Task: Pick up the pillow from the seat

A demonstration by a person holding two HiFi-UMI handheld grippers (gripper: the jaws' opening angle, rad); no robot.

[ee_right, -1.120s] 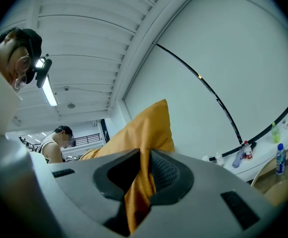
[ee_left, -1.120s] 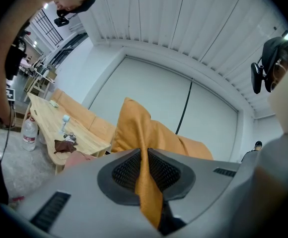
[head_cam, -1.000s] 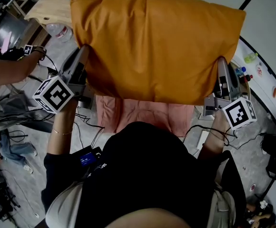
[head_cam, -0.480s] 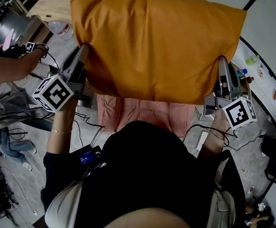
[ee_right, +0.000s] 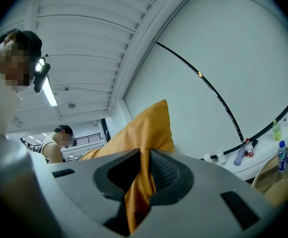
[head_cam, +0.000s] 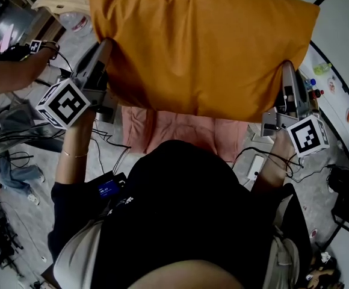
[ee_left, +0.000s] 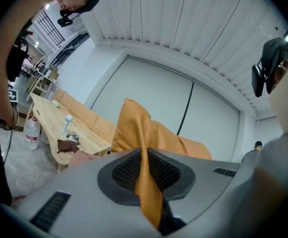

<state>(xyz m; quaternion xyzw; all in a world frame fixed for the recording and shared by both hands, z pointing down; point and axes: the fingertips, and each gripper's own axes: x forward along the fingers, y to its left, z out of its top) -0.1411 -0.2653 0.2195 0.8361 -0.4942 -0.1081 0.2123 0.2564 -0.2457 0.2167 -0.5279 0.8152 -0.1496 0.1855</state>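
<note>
A large orange pillow (head_cam: 204, 44) hangs in the air in front of me, lifted clear of the pink seat cushion (head_cam: 180, 134) below it. My left gripper (head_cam: 105, 47) is shut on the pillow's left edge, and the orange fabric (ee_left: 146, 182) runs pinched between its black pads. My right gripper (head_cam: 287, 71) is shut on the pillow's right edge; in the right gripper view the pillow fabric (ee_right: 141, 182) is clamped between the jaws, with the pillow's corner (ee_right: 154, 128) standing above them.
A wooden table (head_cam: 57, 2) with a plastic bottle (head_cam: 75, 23) beside it stands at the upper left. Another person's arm (head_cam: 9, 77) reaches in from the left. Cables and clutter lie on the floor. Bottles (head_cam: 319, 71) stand on a curved white counter at the right.
The pillow has risen a little and shifted toward the top right of the head view, both grippers going with it. Their grip is unchanged.
</note>
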